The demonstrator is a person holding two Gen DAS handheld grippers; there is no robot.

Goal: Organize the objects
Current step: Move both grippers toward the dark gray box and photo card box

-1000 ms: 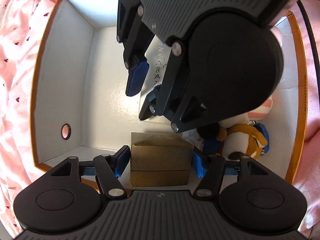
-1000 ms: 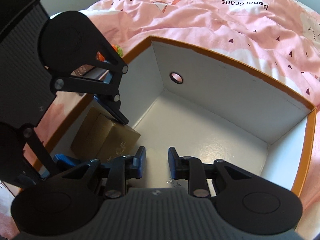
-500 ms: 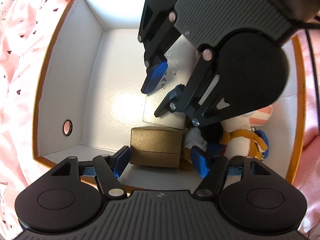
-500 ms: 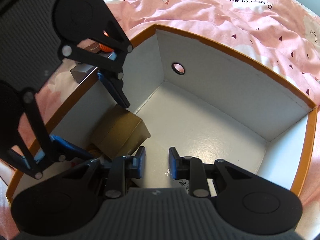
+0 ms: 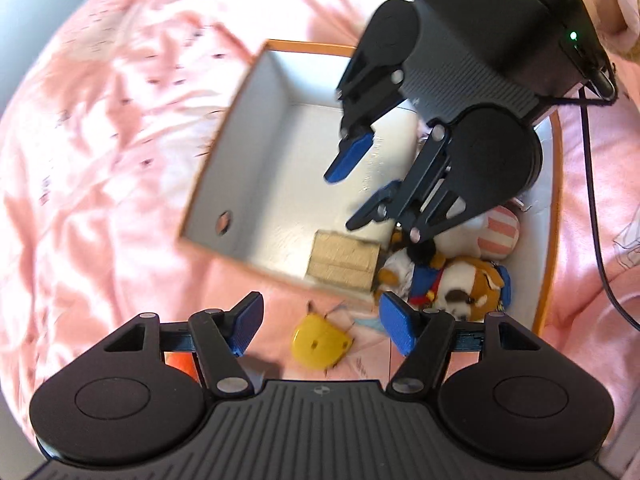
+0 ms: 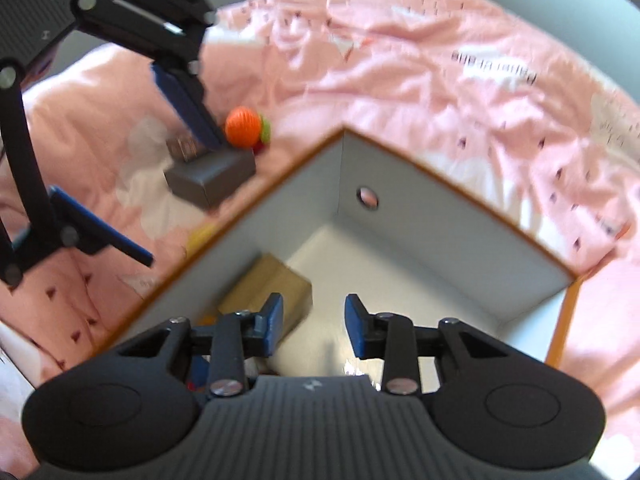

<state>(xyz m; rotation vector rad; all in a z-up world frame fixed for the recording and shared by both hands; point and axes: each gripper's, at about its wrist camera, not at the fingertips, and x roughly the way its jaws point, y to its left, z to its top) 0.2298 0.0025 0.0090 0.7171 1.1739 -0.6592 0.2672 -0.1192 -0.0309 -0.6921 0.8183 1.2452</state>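
left gripper (image 5: 320, 326) jaws wide apart and empty, above the pink bedding (image 5: 100, 160) outside the box (image 5: 236, 148); right gripper (image 6: 314, 326) empty, jaws just opening, over the box; gold carton (image 5: 344, 260) inside beside plush toys (image 5: 460, 280)

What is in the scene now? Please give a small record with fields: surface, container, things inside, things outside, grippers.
surface: pink bedsheet
container: white box with orange rim, open at the top
inside: gold box, plush toys, clear packet, partly hidden
outside: yellow toy, grey box, orange ball
left gripper: open, empty
right gripper: open, empty, jaws just opening
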